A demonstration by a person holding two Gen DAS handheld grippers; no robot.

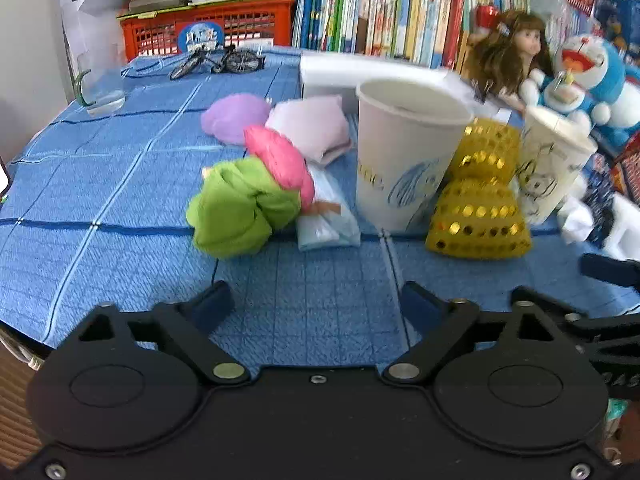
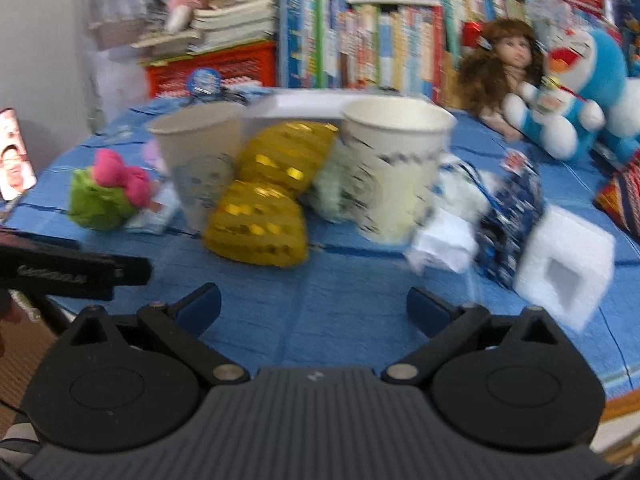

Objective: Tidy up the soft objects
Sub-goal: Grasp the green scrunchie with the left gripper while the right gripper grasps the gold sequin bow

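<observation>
We hold both grippers low over the blue tablecloth point(image 1: 100, 184), and neither has anything in it. The left gripper point(image 1: 316, 300) stands well open with only bare cloth between its blue pads; the right gripper point(image 2: 314, 300) is spread just as wide and equally empty.

The soft things lie ahead of us. From the left wrist, the green cloth bundle point(image 1: 240, 212) sits at about eleven o'clock, touching a pink one point(image 1: 280, 160), with a lilac pouch point(image 1: 236, 118) and a pale pink cushion point(image 1: 312, 126) behind them. A pale blue packet point(image 1: 326, 220) lies at twelve. The yellow sequinned pouches point(image 1: 478, 200) are wedged between two paper cups point(image 1: 404, 160) at about one o'clock.

The main risk, as we judge it, is those cups: they look light and stand touching the yellow pouches, so pulling a pouch out, or brushing a rim with a finger, could tip one over. The green and pink bundles press together, so a grab at one may drag the other along. The right wrist view is blurred, which makes aiming there uncertain.

Round about, a white foam block point(image 2: 568, 256) and a dark patterned bag point(image 2: 512, 220) crowd the right side at two o'clock. A doll point(image 1: 508, 52) and a blue plush cat point(image 1: 592, 76) sit further back, before the bookshelf point(image 1: 400, 12). A glass jug point(image 1: 98, 92) and a toy bicycle point(image 1: 220, 60) stand well apart on the far left.
</observation>
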